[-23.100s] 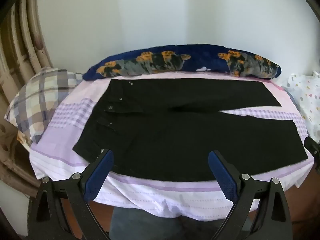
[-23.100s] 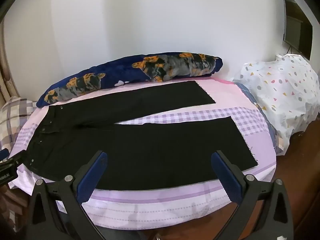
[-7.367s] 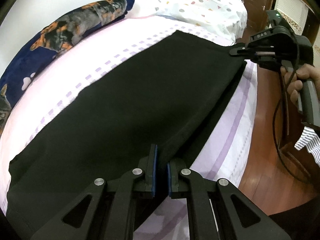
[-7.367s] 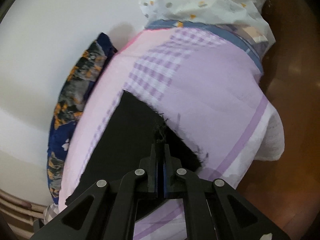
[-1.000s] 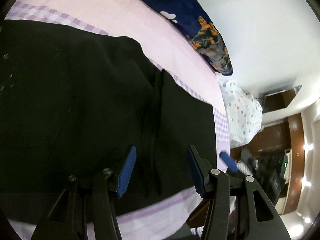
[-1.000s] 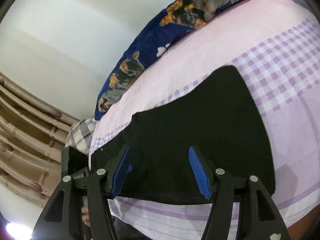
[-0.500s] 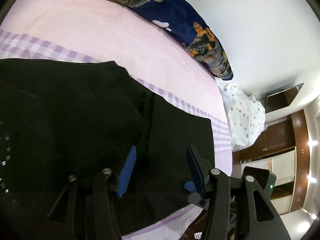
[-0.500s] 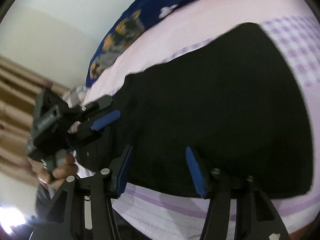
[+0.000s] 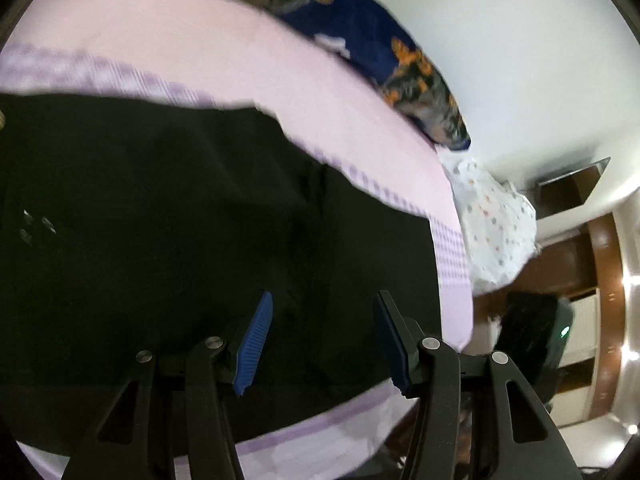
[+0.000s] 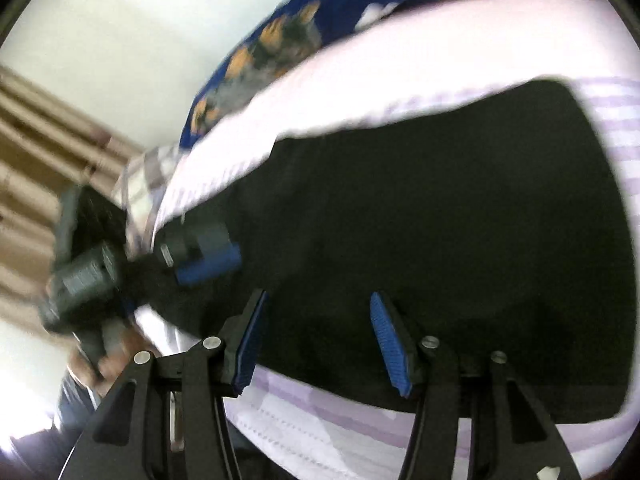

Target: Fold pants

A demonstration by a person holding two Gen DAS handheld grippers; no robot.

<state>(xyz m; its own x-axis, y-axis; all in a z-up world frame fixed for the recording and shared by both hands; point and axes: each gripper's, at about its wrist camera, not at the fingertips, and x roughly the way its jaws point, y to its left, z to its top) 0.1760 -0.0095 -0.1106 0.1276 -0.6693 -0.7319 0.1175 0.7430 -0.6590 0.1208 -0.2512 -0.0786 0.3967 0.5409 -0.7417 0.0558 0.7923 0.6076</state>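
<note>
The black pants point(image 9: 168, 220) lie folded across the lilac bed sheet point(image 9: 248, 60), with a fold edge running down their middle. My left gripper point(image 9: 323, 340) hovers open just above the cloth, nothing between its blue pads. In the right wrist view, which is blurred, the pants point(image 10: 440, 220) fill the centre. My right gripper point(image 10: 320, 344) stands open over their near edge and holds nothing. One blue pad point(image 10: 208, 266) of the left gripper shows over the pants' left end, with a hand point(image 10: 108, 356) behind it. The right gripper's black body point(image 9: 532, 332) shows at the bed's right end.
A dark blue patterned pillow point(image 9: 400, 60) lies along the wall side of the bed. A white dotted bundle point(image 9: 496, 220) sits past the bed's right end, above brown wooden floor point(image 9: 600, 280). A plaid pillow point(image 10: 148, 176) and a rattan headboard point(image 10: 32, 140) are at the left end.
The right gripper has dropped lower and swung left over the pants, and its jaws stand slightly narrower. The left gripper now looms larger in its view. The left gripper has hardly moved.
</note>
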